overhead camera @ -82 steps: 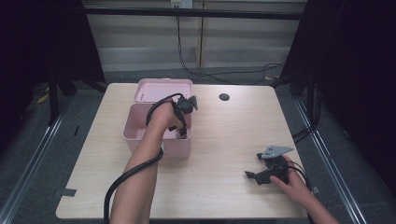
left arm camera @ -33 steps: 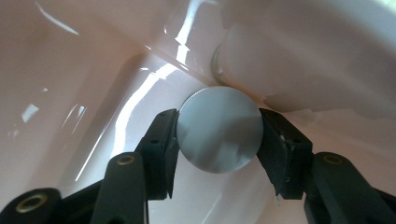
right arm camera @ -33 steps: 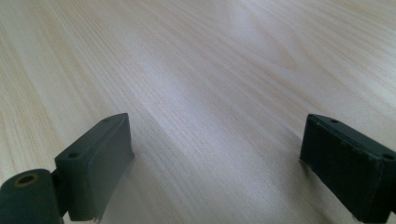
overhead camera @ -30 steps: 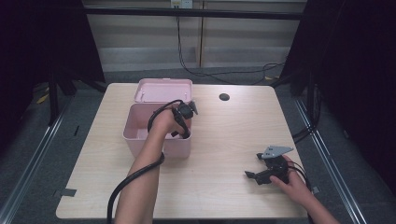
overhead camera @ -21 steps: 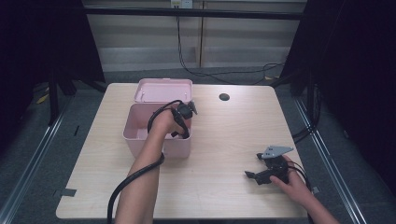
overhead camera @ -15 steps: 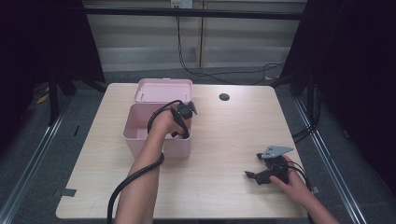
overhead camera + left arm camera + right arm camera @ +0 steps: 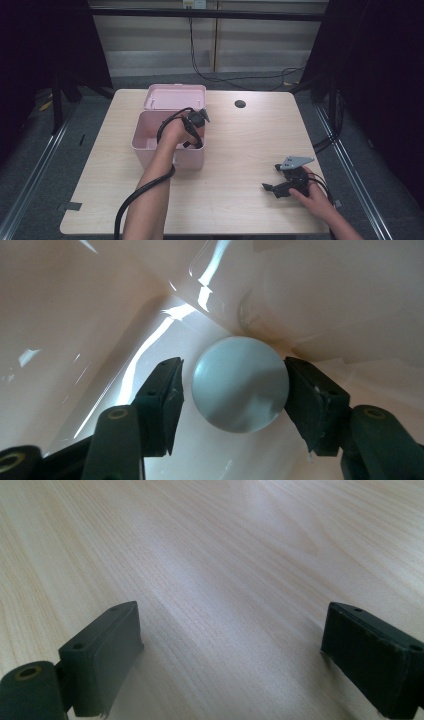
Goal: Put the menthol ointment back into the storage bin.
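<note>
A pale blue-grey ball (image 7: pixel 240 385) lies on the floor of the open pink box (image 7: pixel 170 157), close to an inner corner. My left gripper (image 7: pixel 232 375) reaches down into the box with its jaws on either side of the ball. The right jaw touches it and a thin gap shows at the left jaw, so the gripper is open. From the high view the left hand and gripper (image 7: pixel 192 131) sit over the box's right rim. My right gripper (image 7: pixel 268 188) rests on the table at the front right, open and holding nothing (image 7: pixel 230 630).
The box's pink lid (image 7: pixel 175 96) is folded back behind it. A small dark round hole (image 7: pixel 240 104) sits in the wooden table (image 7: pixel 240 145) near the far edge. A black cable (image 7: pixel 145 187) trails along the left forearm.
The left hand has sunk slightly into the box since the earliest frame and has held still over the last second. The right gripper has not moved.
</note>
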Demonstrator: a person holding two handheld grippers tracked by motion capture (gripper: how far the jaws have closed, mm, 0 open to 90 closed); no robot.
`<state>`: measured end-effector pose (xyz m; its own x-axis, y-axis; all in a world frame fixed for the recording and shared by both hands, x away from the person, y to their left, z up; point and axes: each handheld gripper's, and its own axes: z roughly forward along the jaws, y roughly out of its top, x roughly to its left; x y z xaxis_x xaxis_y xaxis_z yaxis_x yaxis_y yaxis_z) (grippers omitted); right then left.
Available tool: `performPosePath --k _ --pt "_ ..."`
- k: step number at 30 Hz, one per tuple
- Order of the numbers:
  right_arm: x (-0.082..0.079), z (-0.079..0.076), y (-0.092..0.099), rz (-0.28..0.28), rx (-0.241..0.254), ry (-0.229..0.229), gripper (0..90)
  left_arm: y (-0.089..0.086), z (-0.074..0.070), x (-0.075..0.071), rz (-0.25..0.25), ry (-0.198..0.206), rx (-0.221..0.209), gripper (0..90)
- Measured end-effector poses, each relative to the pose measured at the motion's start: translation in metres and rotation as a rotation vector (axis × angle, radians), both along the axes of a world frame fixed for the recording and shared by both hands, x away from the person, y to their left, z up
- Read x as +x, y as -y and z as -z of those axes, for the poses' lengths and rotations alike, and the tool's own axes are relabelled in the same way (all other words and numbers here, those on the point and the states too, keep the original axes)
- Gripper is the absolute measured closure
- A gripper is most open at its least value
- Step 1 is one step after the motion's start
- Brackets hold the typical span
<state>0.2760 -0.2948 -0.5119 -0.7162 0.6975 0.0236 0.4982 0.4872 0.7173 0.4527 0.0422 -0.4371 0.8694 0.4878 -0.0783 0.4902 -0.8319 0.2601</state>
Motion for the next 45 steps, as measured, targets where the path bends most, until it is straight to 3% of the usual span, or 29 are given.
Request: performPosePath --k 22,35,45 --pt "0.0 0.0 0.0 0.0 0.0 0.0 8.5 -0.005 -0.005 0.0 -0.049 -0.011 0.009 29.3" --pt "0.0 0.0 0.0 0.0 0.0 0.0 8.4 -0.01 -0.026 0.001 -0.034 -0.017 0.045 25.7" --pt "0.0 0.0 0.0 0.0 0.0 0.0 8.4 -0.017 -0.045 0.001 -0.066 -0.015 0.027 20.9"
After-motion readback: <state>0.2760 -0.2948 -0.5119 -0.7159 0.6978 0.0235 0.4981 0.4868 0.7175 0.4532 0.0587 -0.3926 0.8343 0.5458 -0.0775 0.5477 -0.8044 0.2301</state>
